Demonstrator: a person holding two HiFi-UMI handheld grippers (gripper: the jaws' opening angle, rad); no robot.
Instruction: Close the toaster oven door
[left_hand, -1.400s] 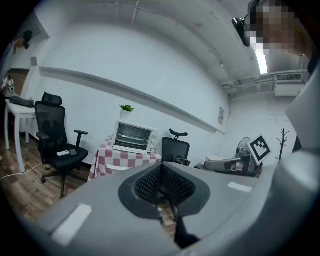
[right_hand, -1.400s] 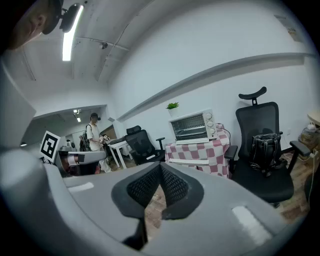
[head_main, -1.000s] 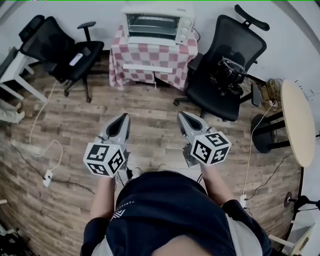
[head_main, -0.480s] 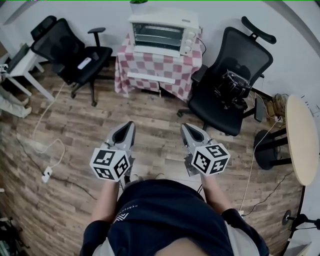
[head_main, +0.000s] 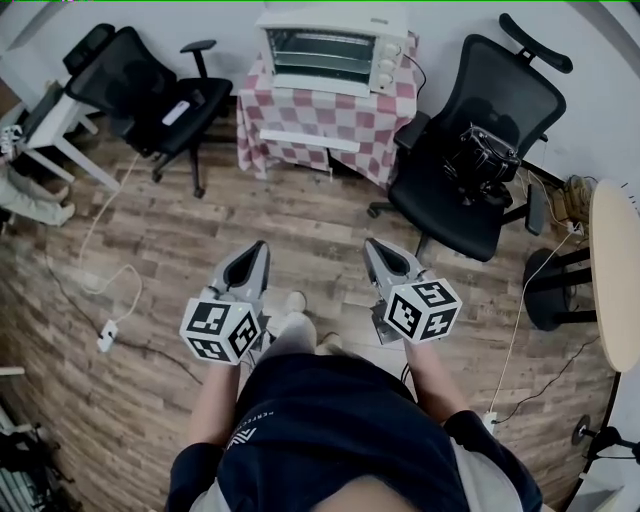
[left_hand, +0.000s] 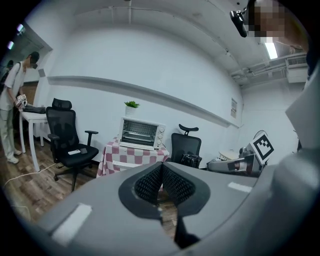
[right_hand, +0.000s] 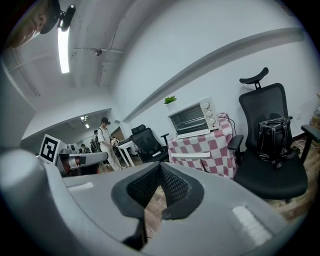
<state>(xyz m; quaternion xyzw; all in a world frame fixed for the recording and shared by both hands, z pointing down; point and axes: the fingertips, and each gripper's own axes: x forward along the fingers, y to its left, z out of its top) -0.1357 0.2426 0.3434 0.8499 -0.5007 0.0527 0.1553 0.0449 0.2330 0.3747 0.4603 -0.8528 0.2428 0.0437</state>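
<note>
The left tongs (head_main: 254, 252) and right tongs (head_main: 378, 250) are each pressed together on nothing, side by side above the wood floor (head_main: 310, 225). The toaster oven (head_main: 335, 48) stands well apart at twelve o'clock on a checkered-cloth bench (head_main: 345, 115). Black office chairs flank it at ten o'clock (head_main: 150, 85) and two o'clock (head_main: 480, 165).

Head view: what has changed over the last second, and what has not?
The person has stepped toward the oven: a shoe has come into view between the grippers, and the oven looks slightly larger. Nothing was taken hold of or let go. The left gripper and right gripper stay shut, empty and side by side, well short of the oven. Its door still looks open.
</note>
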